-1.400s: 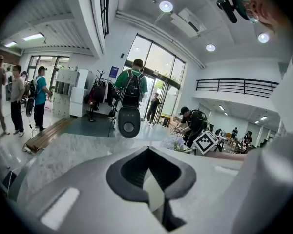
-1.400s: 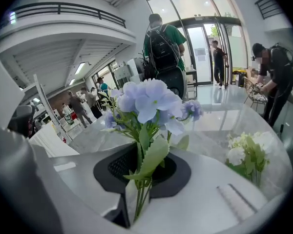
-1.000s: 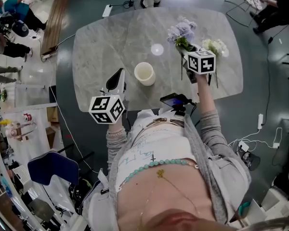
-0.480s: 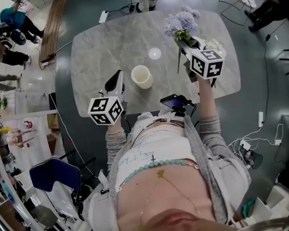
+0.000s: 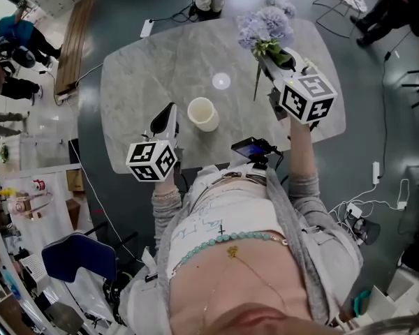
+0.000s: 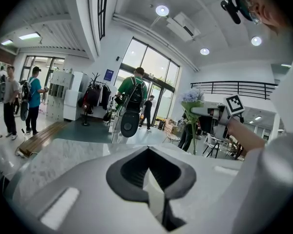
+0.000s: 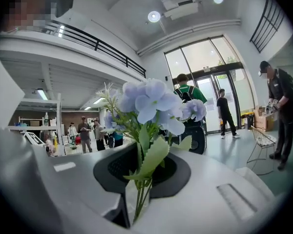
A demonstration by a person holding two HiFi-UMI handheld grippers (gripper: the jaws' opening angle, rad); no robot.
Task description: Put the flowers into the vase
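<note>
The grey marbled tabletop [image 5: 160, 68], rounded at the corners, is filling the middle of the head view, and a person is standing at its near edge with a tool in each hand. The right tool [image 5: 269, 60] is being held up over the right-hand side of the tabletop, its jaws pressed together on the green stems of a bunch of pale purple flowers [image 5: 265, 28]. In the right gripper view those stems are running down into the narrow slot between the jaws [image 7: 136, 199], while the blooms and leaves [image 7: 151, 104] are standing up above them. The flower heads are sitting over the far edge of the tabletop, well apart from the vase.

The left tool [image 5: 171, 110] is hovering over the near left part of the tabletop, and its jaws [image 6: 151, 199] are closed against each other with nothing between them. From that side, the flowers [image 6: 193, 97] are showing off to the right.

The cream vase [image 5: 202, 114] is standing upright on the tabletop, just beside the left tool's tip and between the two tools. A small dark phone [image 5: 251, 146] is lying at the near edge.
</note>
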